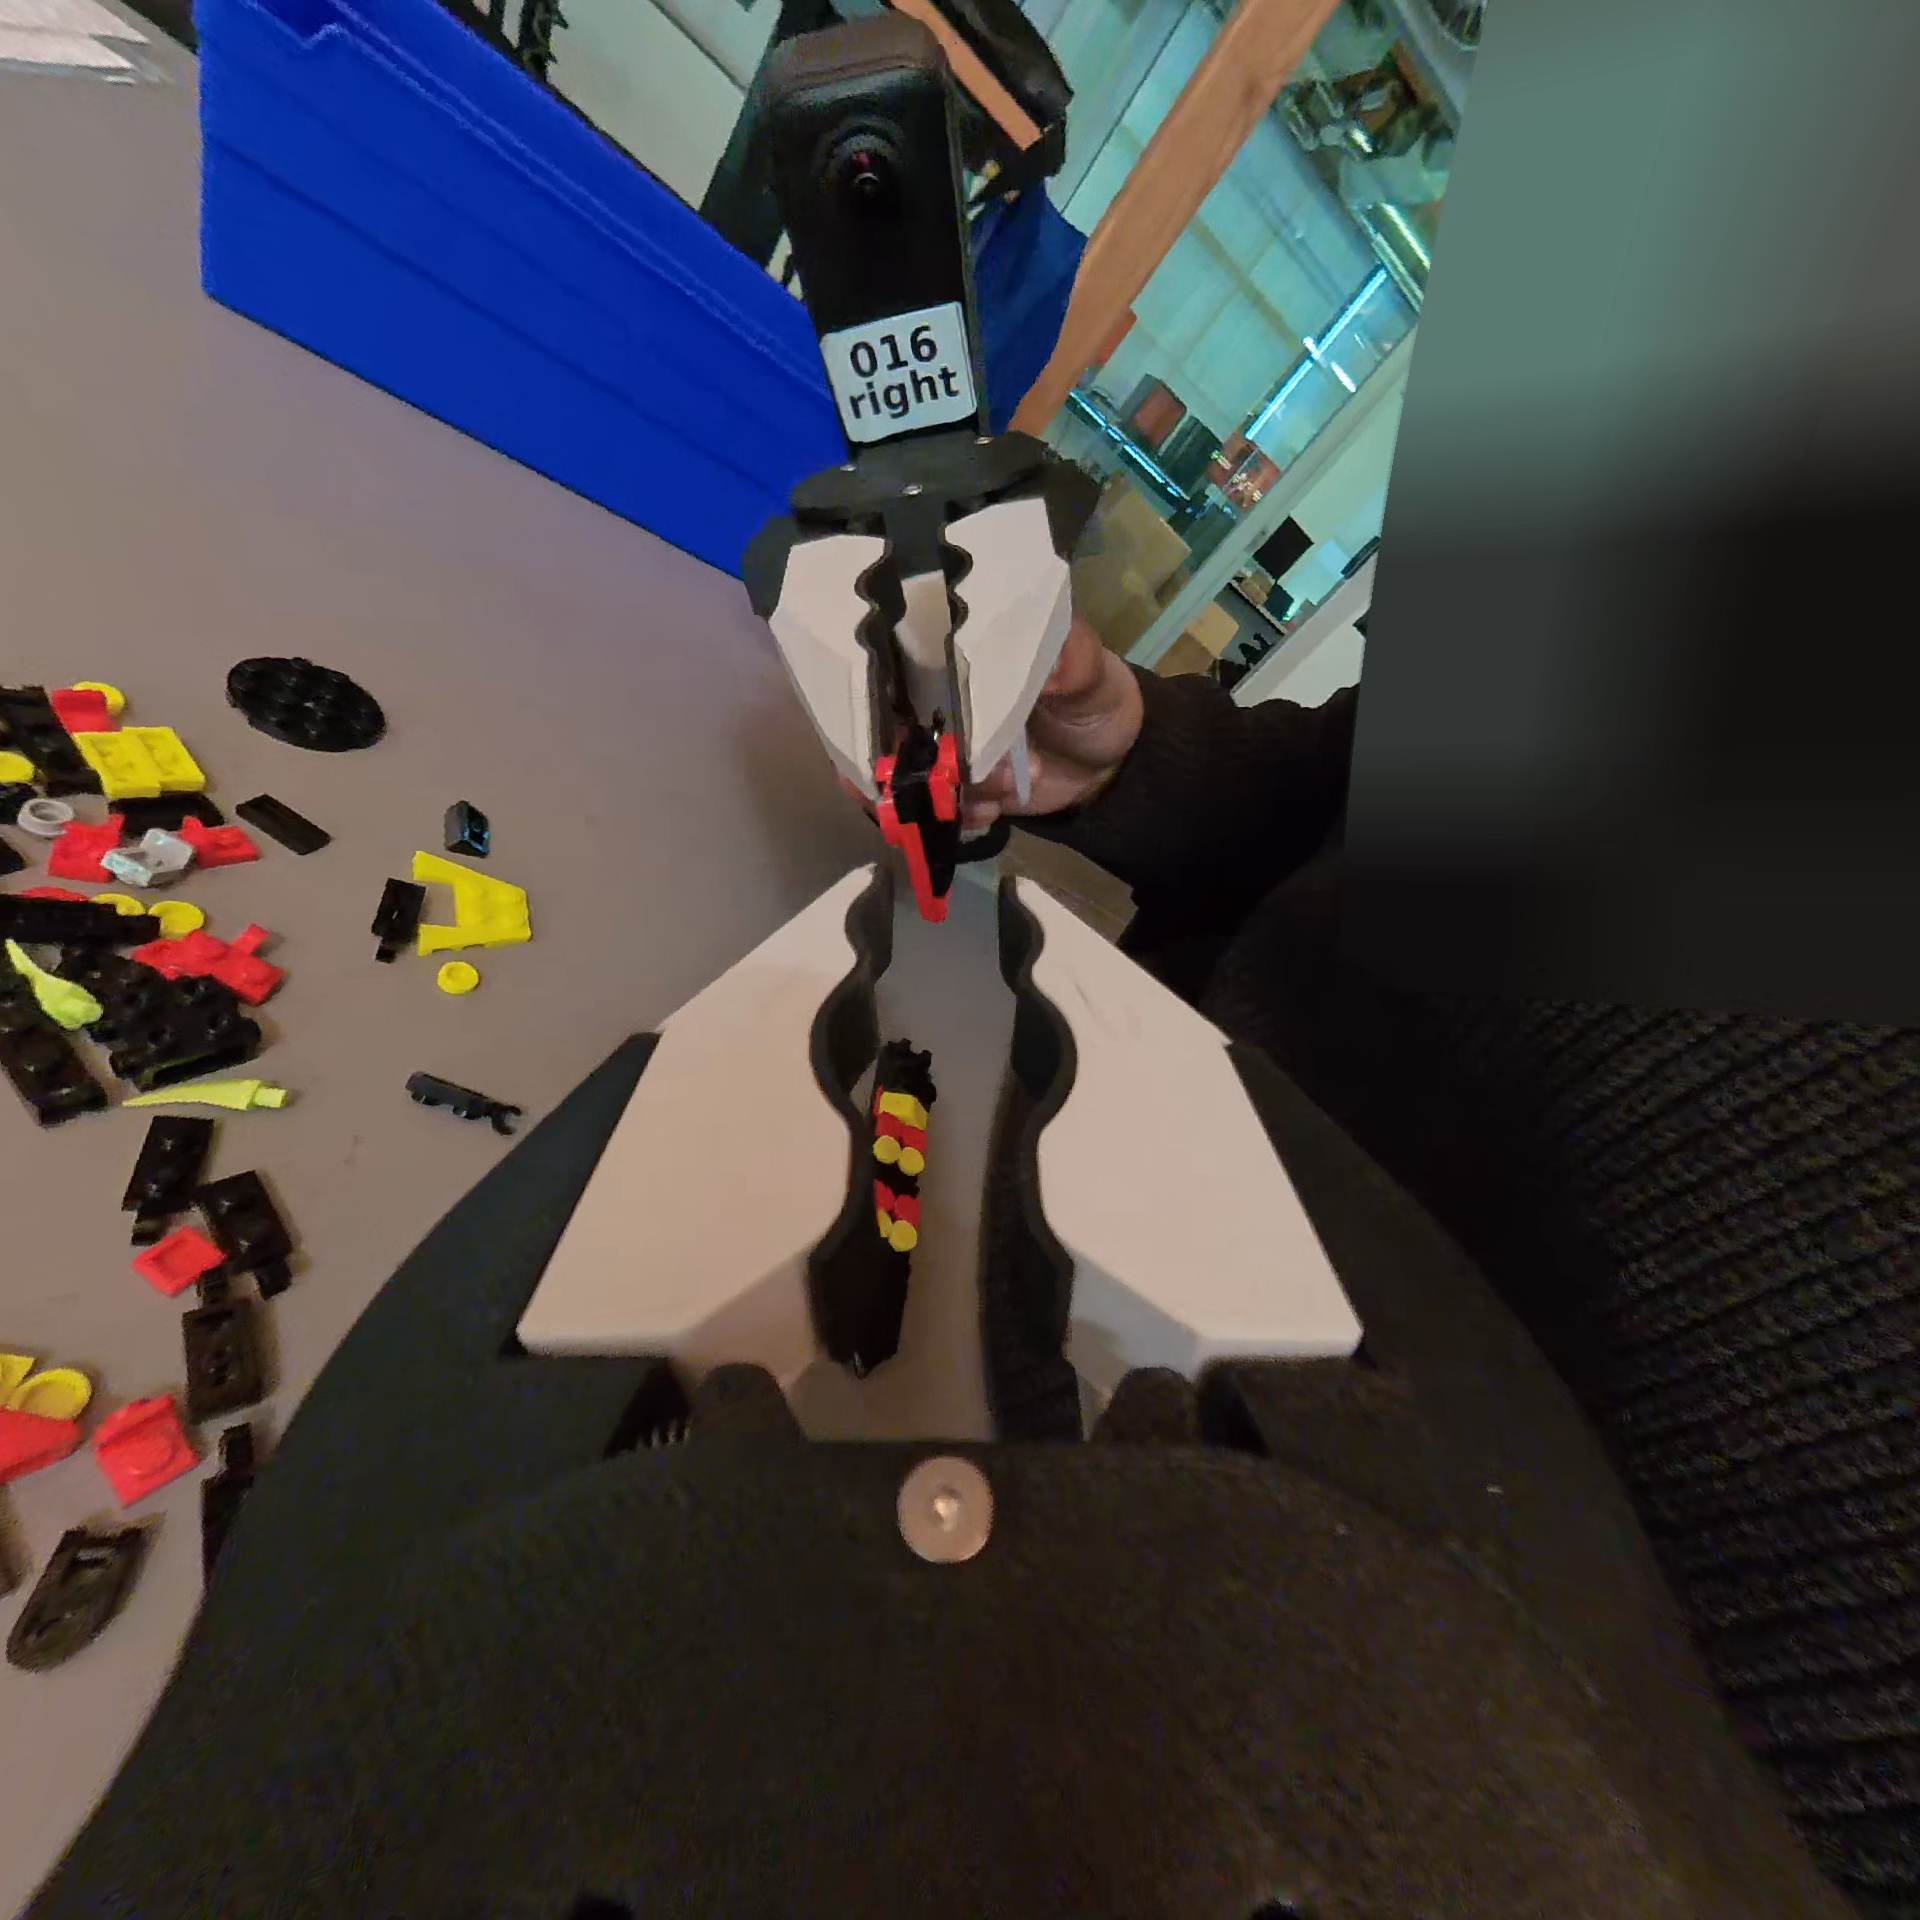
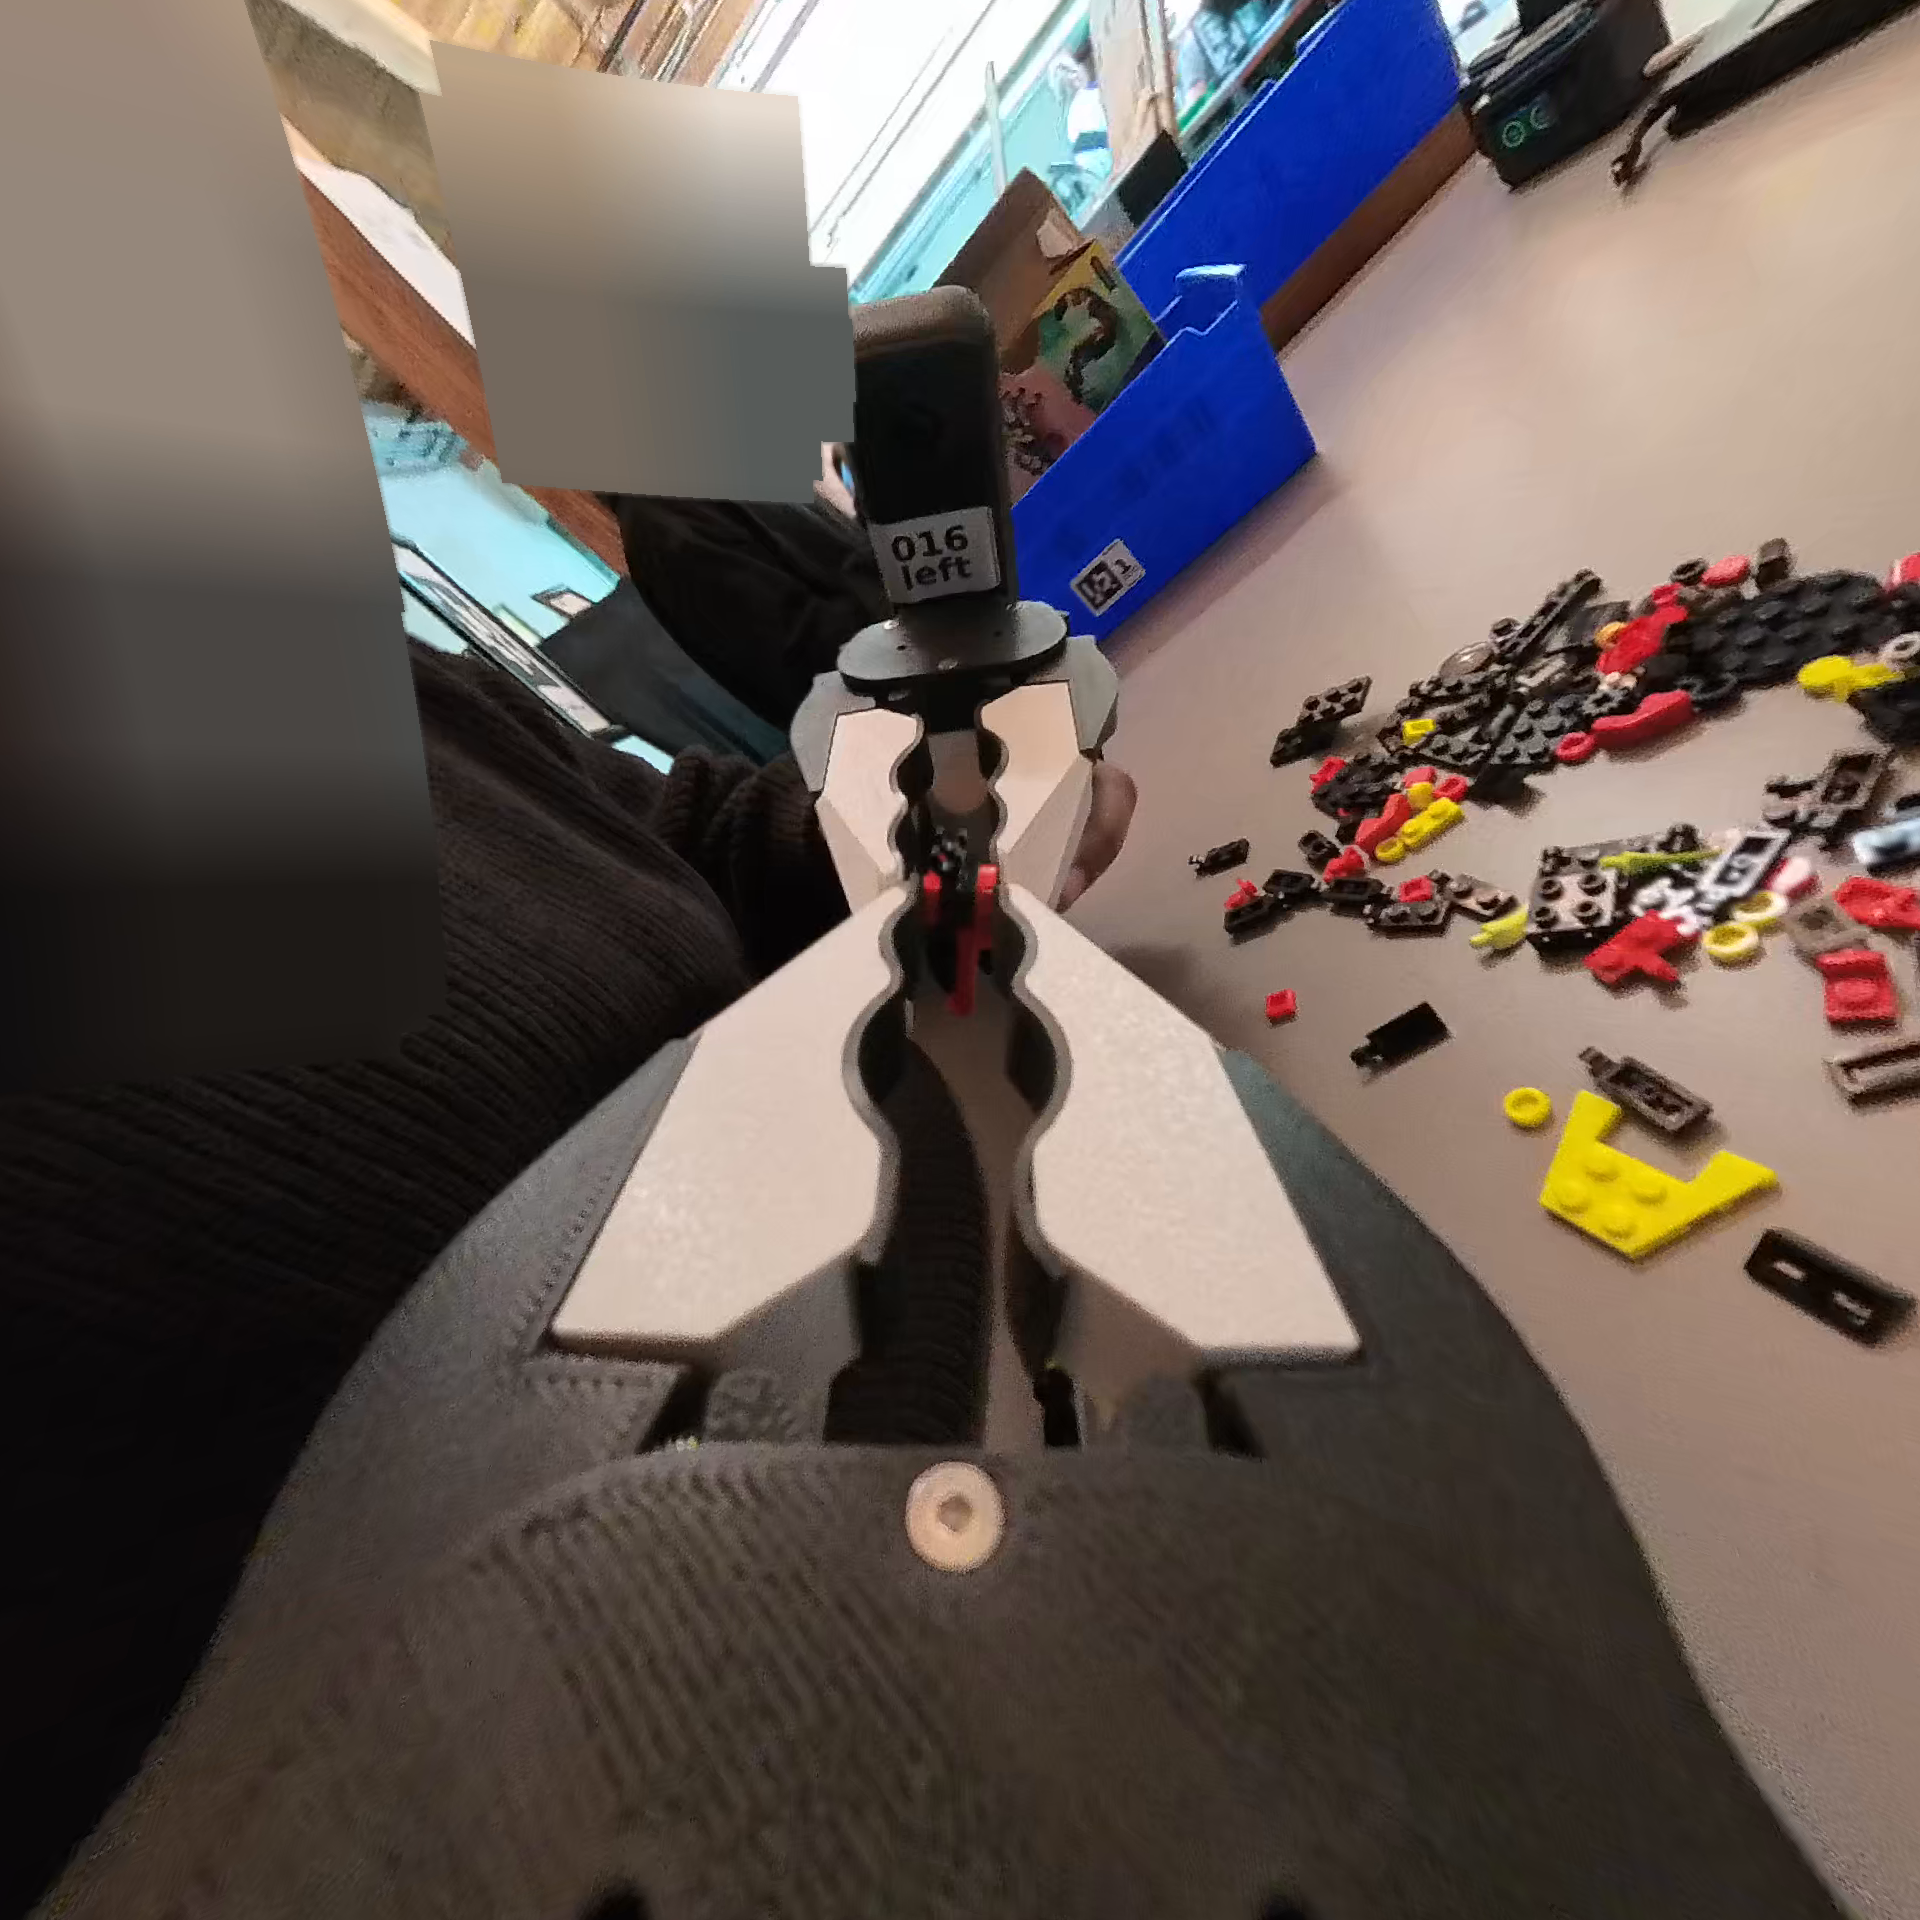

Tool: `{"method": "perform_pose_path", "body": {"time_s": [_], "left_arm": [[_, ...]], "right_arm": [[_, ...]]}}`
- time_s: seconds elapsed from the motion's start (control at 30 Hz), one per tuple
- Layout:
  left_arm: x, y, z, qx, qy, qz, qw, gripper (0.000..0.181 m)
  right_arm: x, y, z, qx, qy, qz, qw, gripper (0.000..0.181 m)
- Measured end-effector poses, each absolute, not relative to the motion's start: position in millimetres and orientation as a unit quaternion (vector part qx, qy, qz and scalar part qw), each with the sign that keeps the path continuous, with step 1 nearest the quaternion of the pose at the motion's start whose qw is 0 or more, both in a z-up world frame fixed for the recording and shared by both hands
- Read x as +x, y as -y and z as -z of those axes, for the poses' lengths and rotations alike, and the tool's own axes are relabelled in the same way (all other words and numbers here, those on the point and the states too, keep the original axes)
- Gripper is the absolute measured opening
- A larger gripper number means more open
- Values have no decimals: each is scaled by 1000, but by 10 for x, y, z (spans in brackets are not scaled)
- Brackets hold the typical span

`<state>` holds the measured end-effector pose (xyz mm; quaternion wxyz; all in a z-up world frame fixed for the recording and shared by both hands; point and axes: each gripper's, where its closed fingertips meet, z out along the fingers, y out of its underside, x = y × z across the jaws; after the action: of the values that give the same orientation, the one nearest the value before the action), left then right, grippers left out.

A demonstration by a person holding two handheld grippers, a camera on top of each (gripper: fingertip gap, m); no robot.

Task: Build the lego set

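We see a deep blue plastic bin [image 2: 1174, 457] on the grey tabletop [image 1: 540, 644]; from the right wrist view it holds a colourful cardboard box [image 2: 1086, 338] leaning inside, and we cannot tell what else is in it. Near that bin, toward us, lies a scatter of loose black, red and yellow lego pieces [image 1: 125, 935], among them a round black studded plate [image 1: 304, 702] nearest the bin and a yellow wedge plate [image 1: 473, 902] just beyond it. Well away from the bin, off the table edge, the two grippers meet tip to tip in the air. The right gripper [image 1: 920, 821] has its white fingers closed on a small red and black lego assembly [image 1: 916, 821], a narrow piece with a red point hanging past the fingertips. The left gripper [image 1: 940, 883] has its fingers close together; a slim black lego strip with red and yellow round studs [image 1: 899, 1153] lies in the channel between them, but we cannot tell whether the pads actually pinch it. A hand [image 1: 1081, 717] in a black knitted sleeve holds the right gripper.
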<state>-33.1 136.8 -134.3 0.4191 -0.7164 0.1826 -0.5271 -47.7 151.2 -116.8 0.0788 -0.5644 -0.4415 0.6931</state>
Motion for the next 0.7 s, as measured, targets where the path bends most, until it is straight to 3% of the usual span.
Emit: {"method": "perform_pose_path", "body": {"time_s": [0.07,0.13,0.3,0.7], "left_arm": [[-372,-1418,1406,-729,-167,517,416,22],[-483,-1510,1502,-747,-137,502,415,38],[-703,-1625,1615,-756,-85,504,408,39],[-609,-1572,1669,-769,-121,487,397,40]], "right_arm": [[-509,-1560,1249,-583,421,-692,62,11],[-522,-1651,1474,-632,395,-665,40,11],[-451,-1665,2021,-720,353,-595,-53,11],[-335,-1797,2283,-758,410,-507,-20,11]]}}
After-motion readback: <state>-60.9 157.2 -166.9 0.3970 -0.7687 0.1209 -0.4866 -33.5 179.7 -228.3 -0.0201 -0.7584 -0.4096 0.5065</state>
